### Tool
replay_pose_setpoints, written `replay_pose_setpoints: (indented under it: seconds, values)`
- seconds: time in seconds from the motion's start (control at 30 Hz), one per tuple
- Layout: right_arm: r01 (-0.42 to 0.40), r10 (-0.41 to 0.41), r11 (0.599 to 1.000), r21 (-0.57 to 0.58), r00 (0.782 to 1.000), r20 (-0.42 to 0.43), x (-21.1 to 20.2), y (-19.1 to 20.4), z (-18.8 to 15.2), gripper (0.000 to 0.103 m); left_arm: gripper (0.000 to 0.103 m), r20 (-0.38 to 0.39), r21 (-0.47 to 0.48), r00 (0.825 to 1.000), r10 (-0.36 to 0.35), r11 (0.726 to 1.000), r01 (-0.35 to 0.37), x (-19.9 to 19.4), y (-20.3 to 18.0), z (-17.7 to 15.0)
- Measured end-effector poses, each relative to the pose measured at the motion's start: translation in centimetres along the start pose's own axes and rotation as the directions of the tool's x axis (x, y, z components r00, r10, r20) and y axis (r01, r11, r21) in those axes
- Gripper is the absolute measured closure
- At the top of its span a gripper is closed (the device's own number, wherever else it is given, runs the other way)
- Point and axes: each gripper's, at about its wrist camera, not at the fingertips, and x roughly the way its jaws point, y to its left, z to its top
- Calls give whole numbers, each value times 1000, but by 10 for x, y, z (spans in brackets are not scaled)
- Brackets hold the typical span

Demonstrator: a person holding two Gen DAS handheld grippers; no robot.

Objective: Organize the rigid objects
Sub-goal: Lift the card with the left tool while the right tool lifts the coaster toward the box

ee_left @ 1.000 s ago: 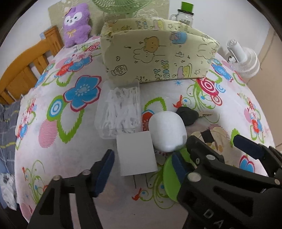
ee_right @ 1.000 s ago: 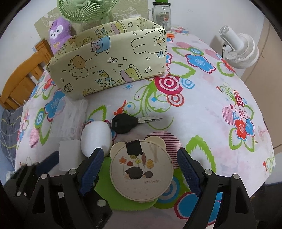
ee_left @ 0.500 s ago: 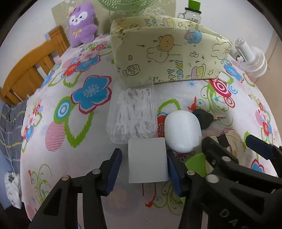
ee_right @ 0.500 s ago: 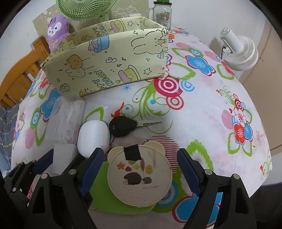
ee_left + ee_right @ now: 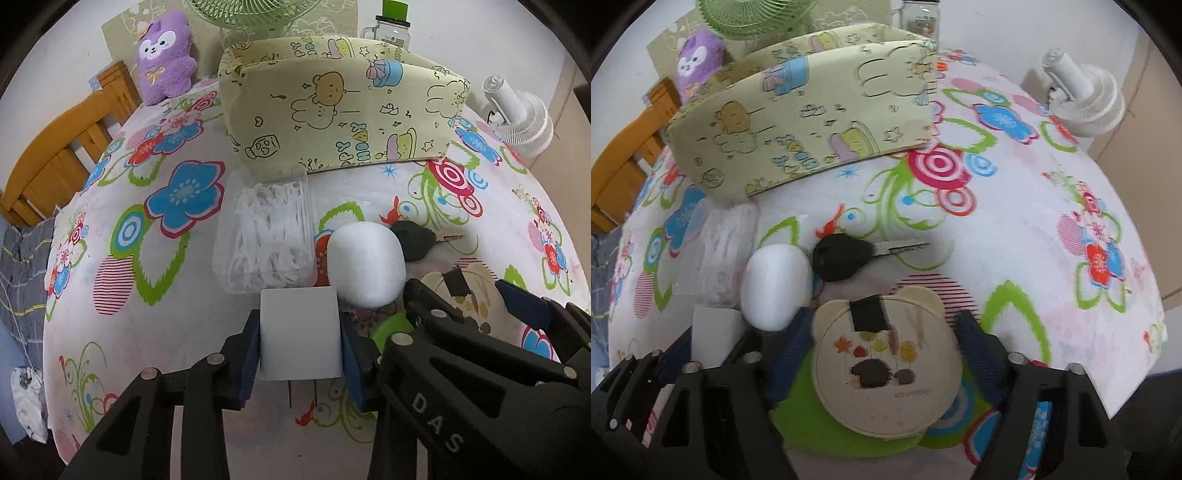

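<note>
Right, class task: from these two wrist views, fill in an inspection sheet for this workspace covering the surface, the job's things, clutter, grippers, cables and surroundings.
Surface: floral tablecloth, some bare areas.
Job's things: white block, white oval case, black key, clear box of floss picks, round bear-eared tin, yellow cartoon bin behind them.
Clutter: purple plush toy, lidded glass jar.
Grippers: left hand-held gripper shut on white block; right hand-held gripper closing around the tin, pads not yet pressing.
Cables: nothing seen.
Surroundings: green fan, white fan, wooden chair.
</note>
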Motion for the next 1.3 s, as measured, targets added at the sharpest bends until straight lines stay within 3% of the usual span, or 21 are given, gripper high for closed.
replay_pose_setpoints:
  seconds: [0.3,1.3]
  values:
    - [10,-10,1000,-4,1000,24,-11,1,5,25,63,-18,-38,1000,-25,999,24,-3,4,4]
    - [-23,27,999,-27,987,156,-76,-4,63,25,63,99,-83,995,-14,996,23,-61,-1,57]
